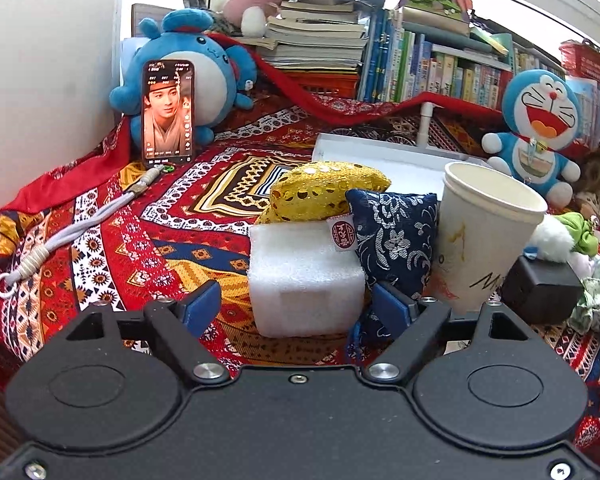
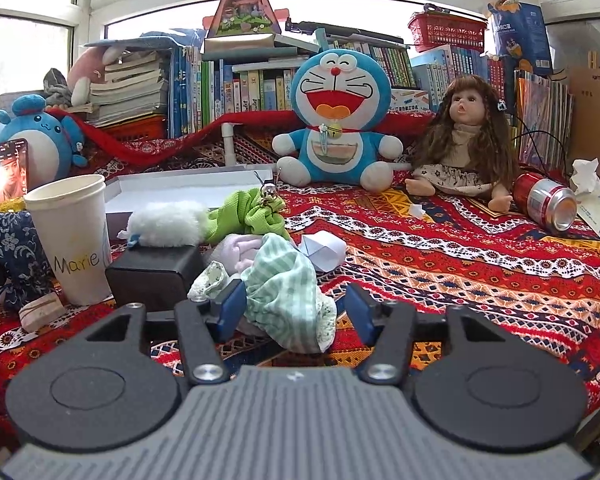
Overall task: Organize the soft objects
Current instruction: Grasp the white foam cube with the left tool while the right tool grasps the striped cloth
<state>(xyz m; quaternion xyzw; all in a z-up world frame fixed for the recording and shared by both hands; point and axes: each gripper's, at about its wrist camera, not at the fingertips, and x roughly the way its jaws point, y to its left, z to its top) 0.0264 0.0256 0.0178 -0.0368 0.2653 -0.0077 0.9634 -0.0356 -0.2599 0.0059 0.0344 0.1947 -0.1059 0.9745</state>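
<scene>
A white foam block (image 1: 304, 280) sits on a red patterned cloth (image 1: 100, 248), directly between the two blue-padded fingers of the left gripper (image 1: 298, 306). The jaws stand apart, with a gap showing on the block's left side; on its right side the pad is close, and whether it touches cannot be told. A gold sequinned pouch (image 1: 324, 192) lies on top of the block towards the back. A navy floral pouch (image 1: 396, 236) leans against the block's right side. Just right of that pouch stands a white paper cup (image 1: 488, 240), upright. Beyond the cup, further right of the block, is a black box (image 1: 540, 292).

In the right wrist view, right of the black box, is a heap of soft things: a green-and-white striped cloth (image 2: 284, 292) in front, a white fluffy ball (image 2: 164, 224) and a lime green cloth (image 2: 252, 216) behind. The right gripper (image 2: 296, 310) has its jaws apart around the striped cloth; the left pad is against the fabric, the right pad clear of it.

Far behind the block, a phone (image 1: 167, 110) leans upright on a round blue plush (image 1: 196, 68). To the back right sit a blue cat plush (image 2: 340, 120), a doll (image 2: 464, 140) and a tipped red can (image 2: 548, 204).
</scene>
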